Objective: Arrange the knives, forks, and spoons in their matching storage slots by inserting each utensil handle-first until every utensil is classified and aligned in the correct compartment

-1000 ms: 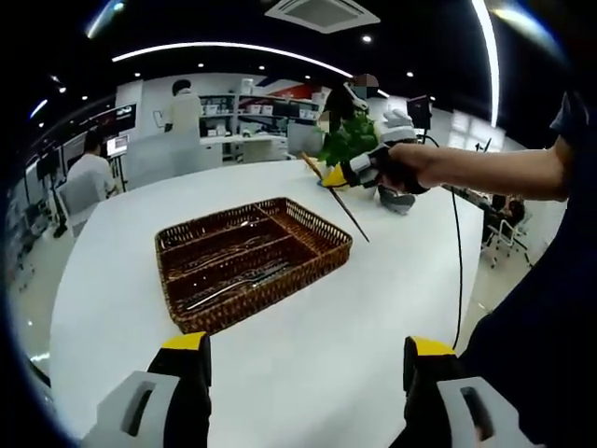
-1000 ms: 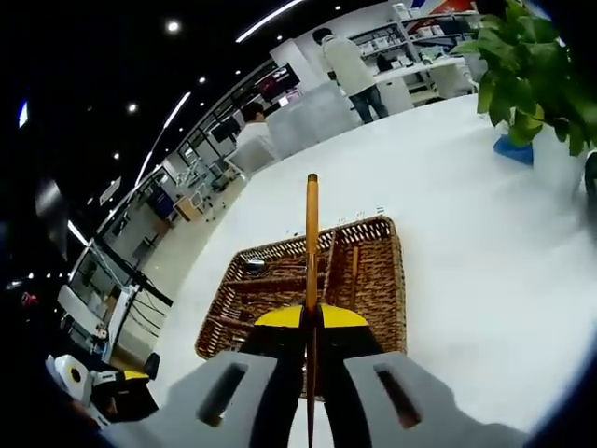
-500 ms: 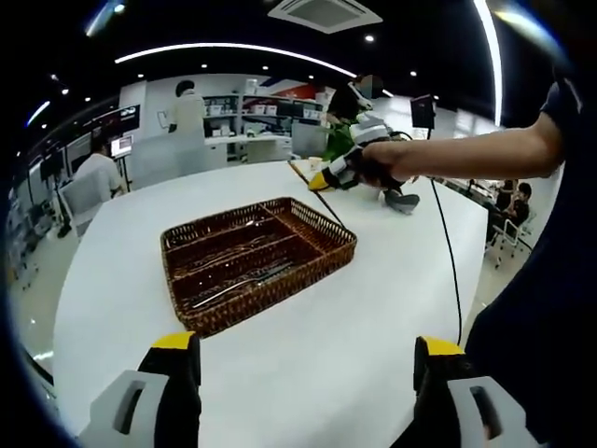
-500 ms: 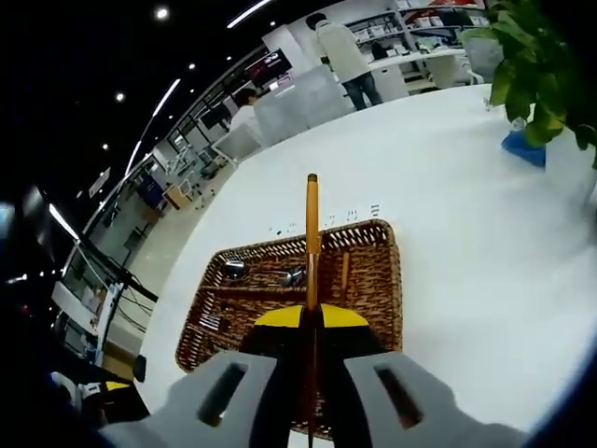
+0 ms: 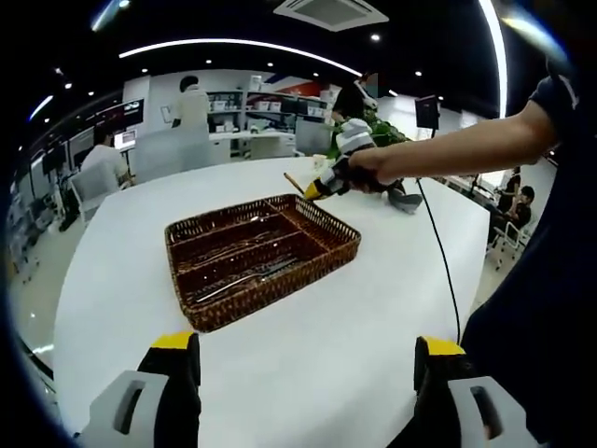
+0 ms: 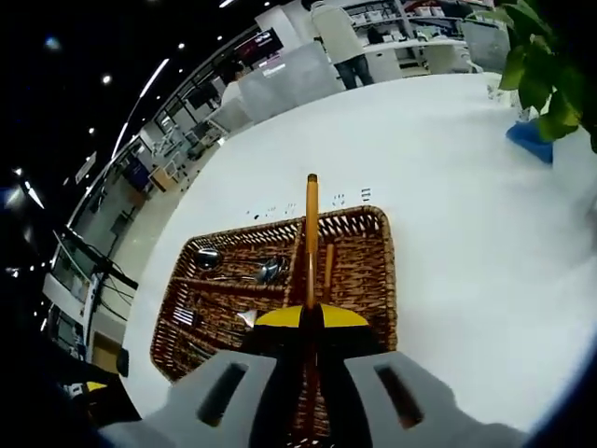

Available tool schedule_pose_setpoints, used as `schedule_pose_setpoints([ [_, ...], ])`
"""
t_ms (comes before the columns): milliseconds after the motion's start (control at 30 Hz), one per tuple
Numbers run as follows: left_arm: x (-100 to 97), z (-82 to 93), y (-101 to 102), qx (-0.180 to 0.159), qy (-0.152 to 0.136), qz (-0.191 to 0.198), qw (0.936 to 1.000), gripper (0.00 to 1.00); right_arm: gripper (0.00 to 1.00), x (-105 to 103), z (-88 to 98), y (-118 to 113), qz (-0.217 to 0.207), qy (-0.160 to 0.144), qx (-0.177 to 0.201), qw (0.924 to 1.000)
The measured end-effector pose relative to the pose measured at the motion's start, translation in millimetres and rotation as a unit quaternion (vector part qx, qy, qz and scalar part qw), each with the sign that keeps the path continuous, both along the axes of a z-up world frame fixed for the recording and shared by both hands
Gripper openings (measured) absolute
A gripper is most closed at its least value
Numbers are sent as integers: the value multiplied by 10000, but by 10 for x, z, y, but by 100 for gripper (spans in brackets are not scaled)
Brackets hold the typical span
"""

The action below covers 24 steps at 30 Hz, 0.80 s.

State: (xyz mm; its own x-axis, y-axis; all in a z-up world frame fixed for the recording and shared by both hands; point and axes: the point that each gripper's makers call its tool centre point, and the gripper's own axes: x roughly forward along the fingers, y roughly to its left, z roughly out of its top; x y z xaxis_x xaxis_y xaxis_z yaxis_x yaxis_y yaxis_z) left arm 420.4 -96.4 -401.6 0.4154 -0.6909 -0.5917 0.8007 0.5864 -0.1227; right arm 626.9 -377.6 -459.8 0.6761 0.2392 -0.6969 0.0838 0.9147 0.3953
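Open office bkgd: dark ceiling w/ curved light strip, shelving, white desks.

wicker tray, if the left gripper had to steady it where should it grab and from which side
Probably the near rim of the wicker tray, from the open left gripper's own side. That raised woven wall faces it across bare table, away from the right gripper holding the wooden-handled utensil at the far end.

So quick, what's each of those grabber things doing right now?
Left gripper: open, holding nothing.
Right gripper: shut on a wooden-handled utensil, over the basket.
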Motion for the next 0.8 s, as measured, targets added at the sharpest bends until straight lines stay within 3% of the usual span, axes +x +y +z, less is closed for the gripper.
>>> schedule_pose_setpoints([
  [433,39,-11,-4,-1,0,-33,10000,100,3,-66,-303,39,22,353,-198,9992],
  [800,86,-22,-16,34,-2,-49,10000,100,3,-54,-522,10,-202,642,-277,9973],
])
